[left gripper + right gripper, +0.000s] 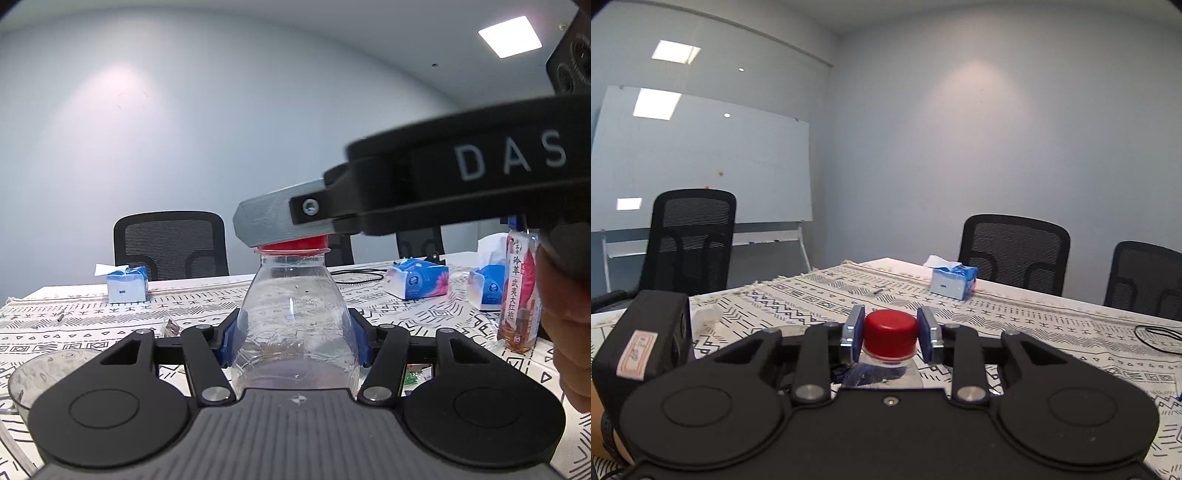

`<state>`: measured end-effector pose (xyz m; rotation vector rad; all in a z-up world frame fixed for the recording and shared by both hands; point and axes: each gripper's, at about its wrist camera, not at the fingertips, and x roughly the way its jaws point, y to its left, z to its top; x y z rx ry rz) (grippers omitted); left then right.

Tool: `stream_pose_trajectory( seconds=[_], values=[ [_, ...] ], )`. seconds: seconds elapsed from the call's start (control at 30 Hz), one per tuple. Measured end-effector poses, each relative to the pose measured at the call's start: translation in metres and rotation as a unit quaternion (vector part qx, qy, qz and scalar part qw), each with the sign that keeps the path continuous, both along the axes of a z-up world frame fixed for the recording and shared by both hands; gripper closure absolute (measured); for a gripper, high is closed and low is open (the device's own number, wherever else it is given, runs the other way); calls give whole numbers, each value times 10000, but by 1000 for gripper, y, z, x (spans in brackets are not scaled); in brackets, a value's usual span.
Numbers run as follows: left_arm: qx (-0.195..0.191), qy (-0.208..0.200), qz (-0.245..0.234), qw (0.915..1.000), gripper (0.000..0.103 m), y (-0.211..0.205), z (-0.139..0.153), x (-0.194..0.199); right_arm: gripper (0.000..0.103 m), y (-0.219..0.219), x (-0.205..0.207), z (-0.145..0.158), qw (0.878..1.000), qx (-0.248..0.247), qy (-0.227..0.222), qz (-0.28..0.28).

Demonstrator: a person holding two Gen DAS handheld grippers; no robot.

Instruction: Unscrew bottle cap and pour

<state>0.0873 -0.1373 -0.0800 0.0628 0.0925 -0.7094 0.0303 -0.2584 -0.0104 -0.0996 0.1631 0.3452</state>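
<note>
Red cap [891,333]: sits on top of the clear bottle [293,325], still on its neck, and lies right between the pads of the right tongs [891,334], which come at it from the side at cap height.
Right tongs: closed in on the cap; in the right wrist view the blue pads stand against its two sides with hardly any gap, so I judge them clamped on it.
Left tongs [293,341]: clamped on the bottle's body low down, blue pads pressed on its left and right walls, holding it above the desk [74,317].
Long axis: the bottle stands upright, neck up, so the cap's turning axis runs straight up, and the right tongs lie across it about level.
Nearer hand: the right one is at the cap; the left is lower, on the body, and serves as the brace.
Step in hand: unscrewing, by my reading; the twist has to go round that upright axis while the left grip keeps the body from turning with it.
Bottle's look: clear, thin, crinkled plastic with no label, a ring under the cap, and a little brownish liquid low inside.
Pour target: a clear cup [44,373] stands at the near left of the patterned cloth, probably the receiver.
Risk: thin walls may buckle under the squeeze.
</note>
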Motion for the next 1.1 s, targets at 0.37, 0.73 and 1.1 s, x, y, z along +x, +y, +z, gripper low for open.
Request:
stream_pose_trajectory(
  seconds=[0.37,0.73,1.1],
  values=[
    [-81,170,-100,9998,49,4,3,3,71,-41,22,4,9886,-76,-127,1497],
    [74,-53,-60,9999,46,-3,-1,-4,52,-34,34,15,9925,193,-21,1210],
    [31,-85,34,10000,46,-2,-2,-10,69,0,41,3,9994,315,50,145]
  ],
)
